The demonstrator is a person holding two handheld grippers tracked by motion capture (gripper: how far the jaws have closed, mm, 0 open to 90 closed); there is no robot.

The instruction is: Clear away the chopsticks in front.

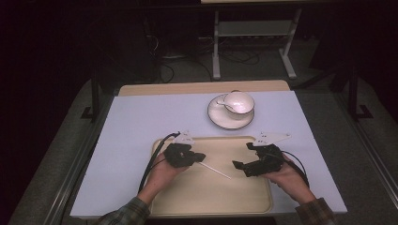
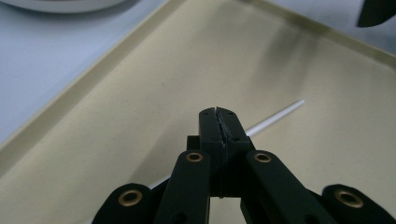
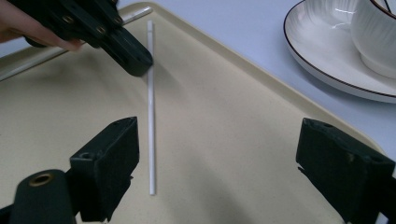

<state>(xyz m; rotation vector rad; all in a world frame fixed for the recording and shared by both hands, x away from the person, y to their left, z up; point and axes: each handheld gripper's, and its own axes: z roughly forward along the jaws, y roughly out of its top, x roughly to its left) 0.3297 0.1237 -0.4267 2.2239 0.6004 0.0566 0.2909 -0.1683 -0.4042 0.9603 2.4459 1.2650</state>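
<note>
Thin white stick (image 1: 214,169) lies flat on the beige tray (image 1: 253,199), near its middle. In the high view we read its long axis from about 10 o'clock down to 4 o'clock.

Left claw (image 1: 201,157) sits at the stick's 10 o'clock end. In the left gripper view its jaws are pressed together with no gap, and the stick (image 2: 275,119) runs out beyond and beneath them. Whether the jaws actually pinch the stick or only rest shut above it, we cannot tell.

Right claw (image 1: 240,166) stands just off the 4 o'clock end, jaws spread wide, holding nothing. In its own view the stick (image 3: 151,107) runs straight away toward 12 o'clock, its near tip between the open jaws but close to the left one.

Our judgement: the right claw is nearer the free end, and needs a small sideways shift to centre on it before closing.

Beyond the tray at 12 o'clock, on the pale counter (image 1: 136,122), a white cup (image 1: 239,102) sits on a dark-rimmed saucer (image 1: 220,117), well apart.
</note>
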